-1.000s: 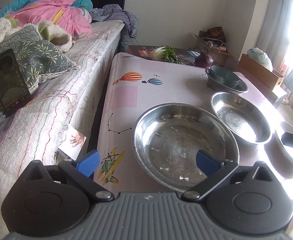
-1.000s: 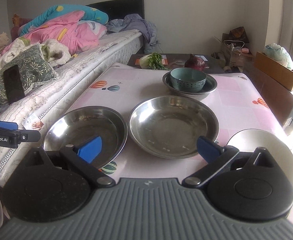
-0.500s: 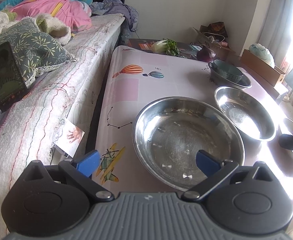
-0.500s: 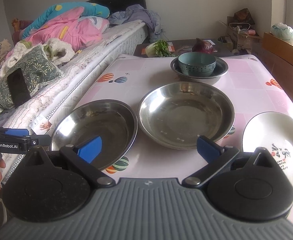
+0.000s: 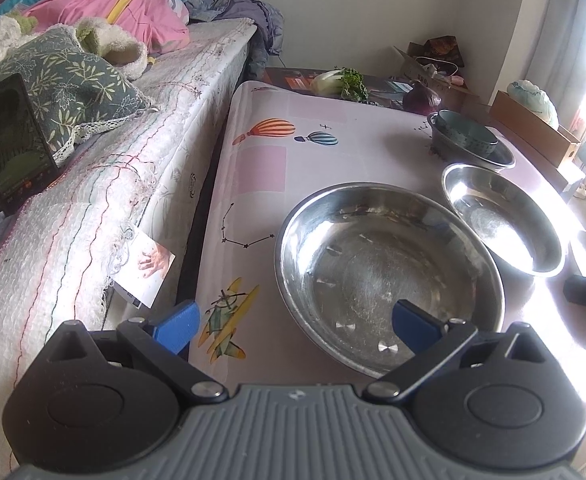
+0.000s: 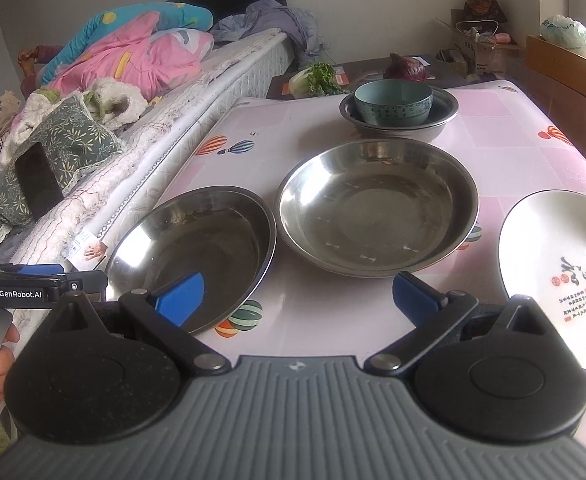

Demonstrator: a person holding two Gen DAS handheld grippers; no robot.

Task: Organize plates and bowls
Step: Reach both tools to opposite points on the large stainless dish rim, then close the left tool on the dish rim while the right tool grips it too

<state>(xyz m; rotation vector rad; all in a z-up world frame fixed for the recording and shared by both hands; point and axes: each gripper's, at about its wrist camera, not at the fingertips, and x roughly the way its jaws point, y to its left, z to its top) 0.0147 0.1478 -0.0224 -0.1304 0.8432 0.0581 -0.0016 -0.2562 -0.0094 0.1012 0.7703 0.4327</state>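
Two wide steel bowls sit on the pink table: a near-left one and a middle one. At the back a teal bowl rests inside a steel basin. A white plate with red and black characters lies at the right. My left gripper is open and empty over the table's near-left edge beside the near-left bowl; it also shows in the right wrist view. My right gripper is open and empty above the table's front edge.
A bed with pillows, a dark phone and quilts runs along the table's left side. A low stand behind the table holds greens and a purple cabbage. Cardboard boxes stand at the right.
Both grippers have moved forward and lower toward the table; the bowls look closer and the white plate has come fully into the right view. Nothing on the table has moved.
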